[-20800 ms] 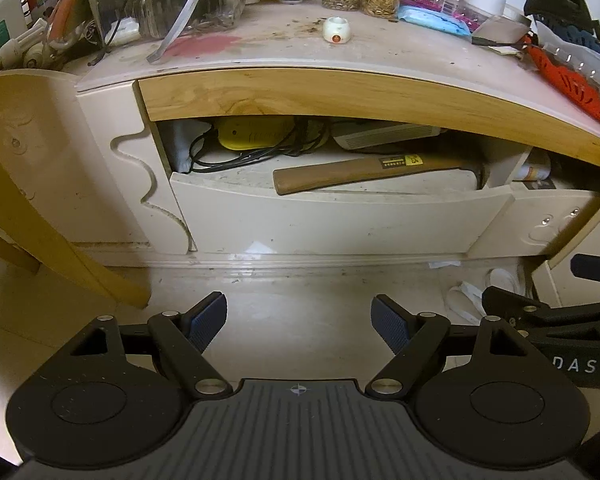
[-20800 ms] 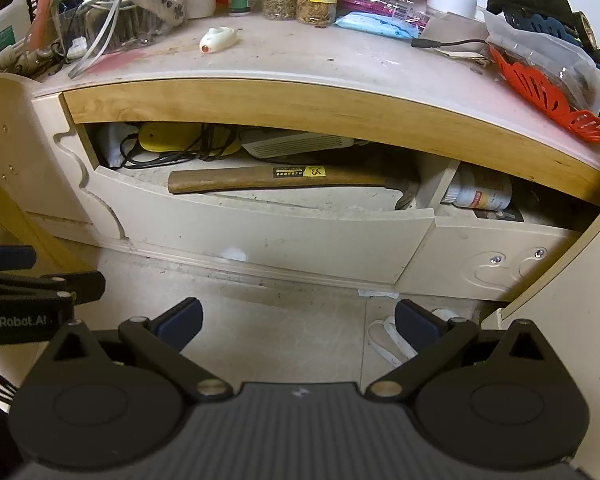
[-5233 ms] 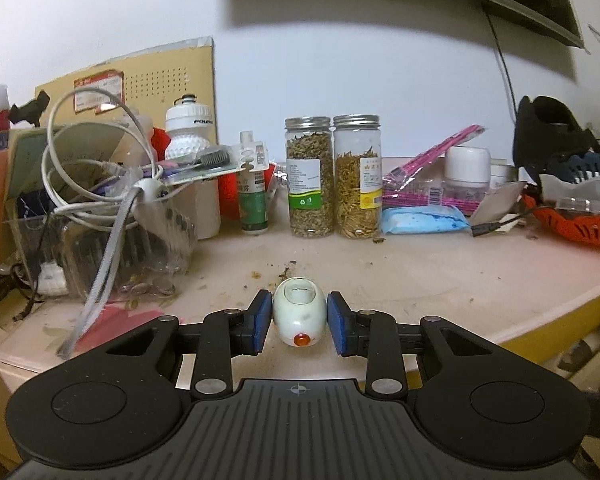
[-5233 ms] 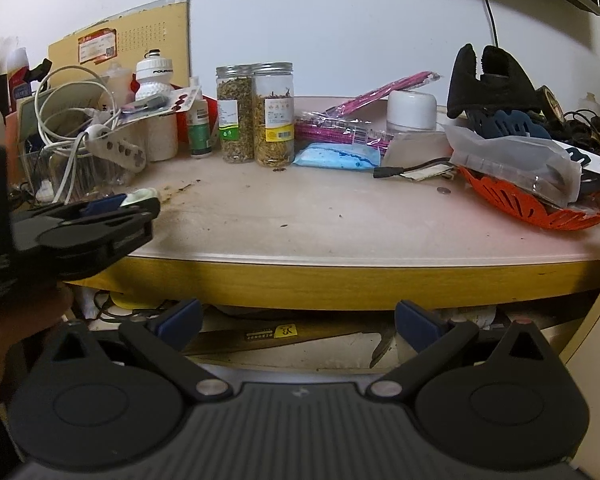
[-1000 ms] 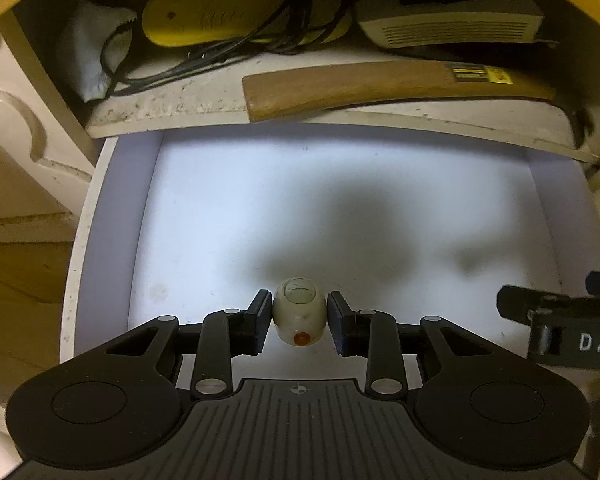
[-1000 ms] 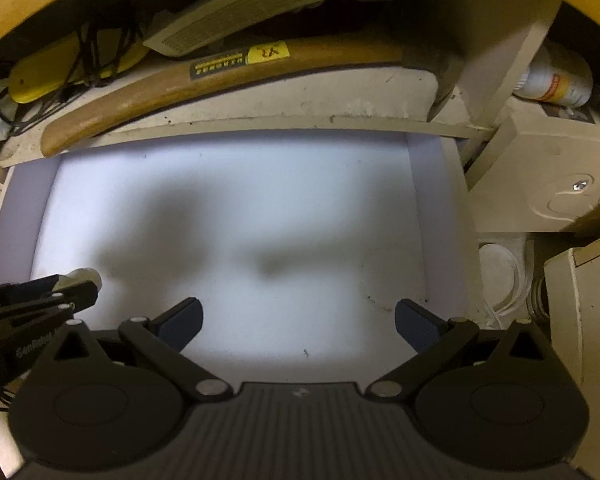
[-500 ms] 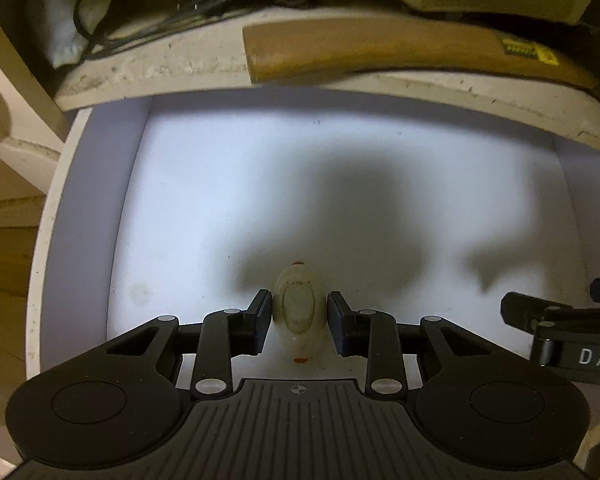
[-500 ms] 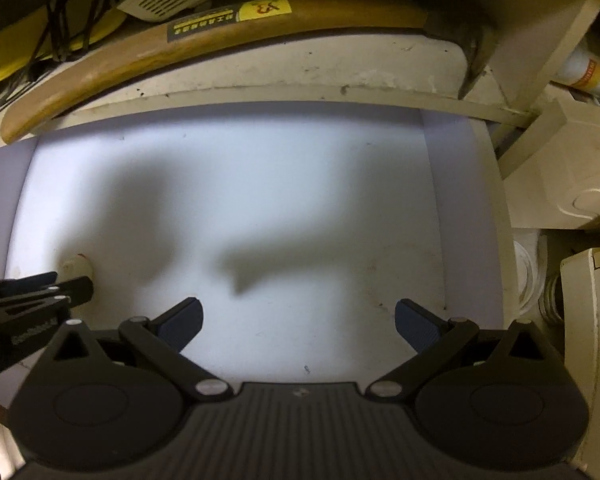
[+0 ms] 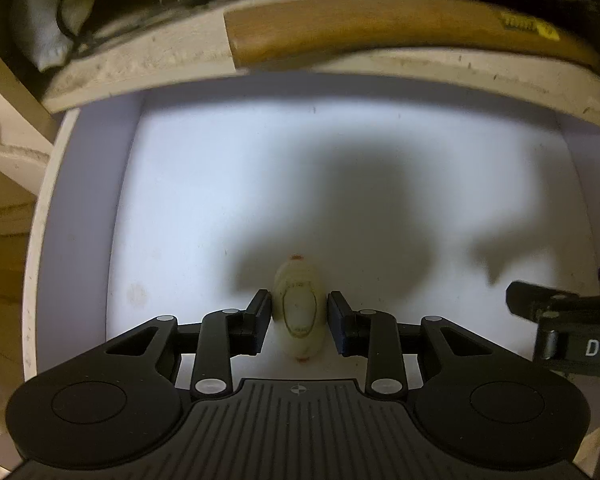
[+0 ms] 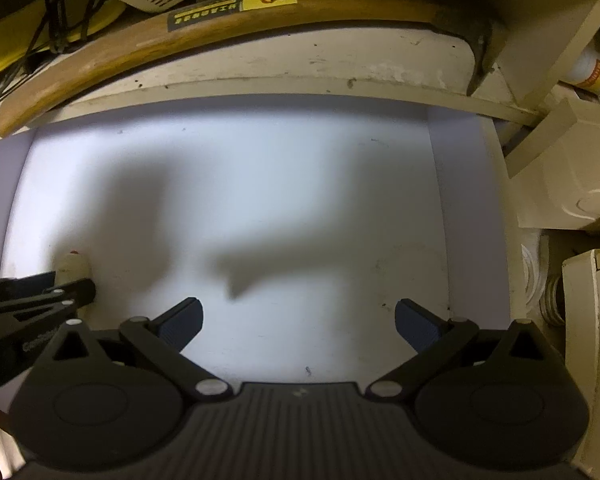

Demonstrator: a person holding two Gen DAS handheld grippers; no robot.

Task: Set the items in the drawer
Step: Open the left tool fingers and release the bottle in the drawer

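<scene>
We look steeply down, close, into the drawer (image 9: 80,240) from both wrists, left and right; both views share its white floor.

1. The drawer (image 10: 464,220) stood open from above; most of its white floor lay bare, giving free passage across the centre and right.
2. A small white egg-shaped item (image 9: 299,312) occupied the floor near the front left, between the fingers of the left gripper (image 9: 299,322), with narrow gaps on both sides.
3. The right gripper (image 10: 298,322), jaws wide apart, hung over bare floor at the front right.
4. The rear was bounded by a shelf edge (image 10: 300,80) overhanging the drawer's back wall.
5. A hammer (image 10: 148,42) lay along that shelf, with a yellow device and black cables (image 10: 60,4) behind it, blocking reach further in.
6. Side walls closed off left and right.
</scene>
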